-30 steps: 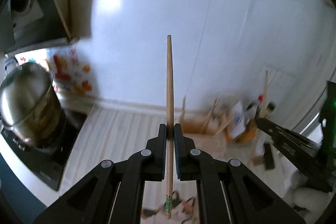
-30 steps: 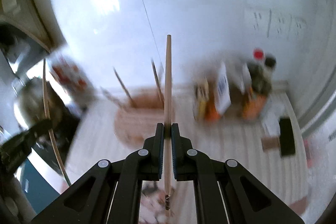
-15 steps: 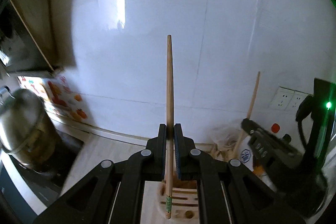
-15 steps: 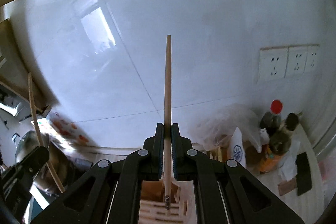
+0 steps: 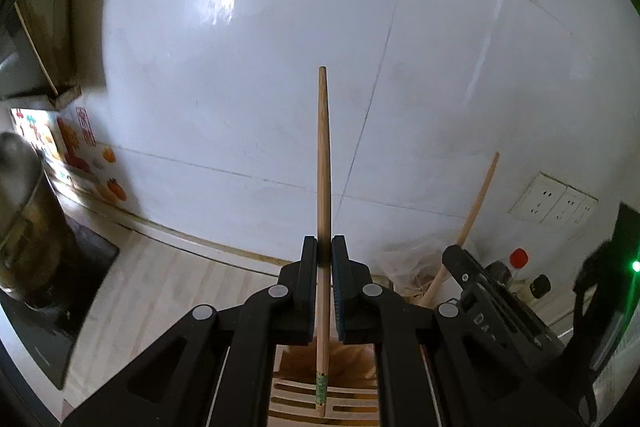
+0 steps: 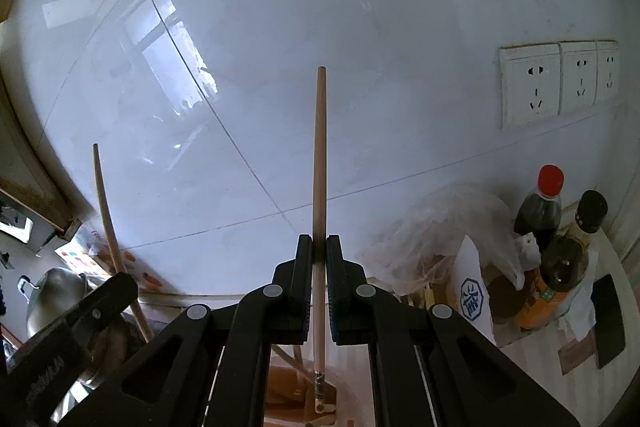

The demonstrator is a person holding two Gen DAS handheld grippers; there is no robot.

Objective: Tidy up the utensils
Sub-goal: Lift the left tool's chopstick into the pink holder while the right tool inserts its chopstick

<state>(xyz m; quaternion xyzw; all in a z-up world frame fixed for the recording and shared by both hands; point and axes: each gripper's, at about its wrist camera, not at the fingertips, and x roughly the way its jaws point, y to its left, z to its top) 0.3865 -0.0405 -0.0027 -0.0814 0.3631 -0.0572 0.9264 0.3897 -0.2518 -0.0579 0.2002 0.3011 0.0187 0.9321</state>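
My left gripper [image 5: 324, 247] is shut on a wooden chopstick [image 5: 323, 163] that stands up between its pads, green-banded end down. That end hangs just over a slotted wooden utensil holder [image 5: 352, 401] at the bottom of the left wrist view. My right gripper [image 6: 319, 245] is shut on a second chopstick [image 6: 320, 155], its lower end above a round wooden holder [image 6: 288, 383] with sticks in it. Each gripper shows in the other's view: the right gripper [image 5: 454, 259] with its chopstick [image 5: 478, 195], the left gripper [image 6: 132, 281] with its chopstick [image 6: 105, 203].
A white tiled wall [image 5: 360, 47] fills both views close ahead. A steel pot [image 5: 24, 211] sits on a black stove at the left. Sauce bottles [image 6: 540, 207], a plastic bag [image 6: 440, 227] and wall sockets [image 6: 556, 83] stand at the right on the striped counter [image 5: 160, 287].
Both grippers have moved forward toward the wall and a little down, each still holding its chopstick. The wooden holder has come under the fingers; the bottles and pot have slid to the sides.
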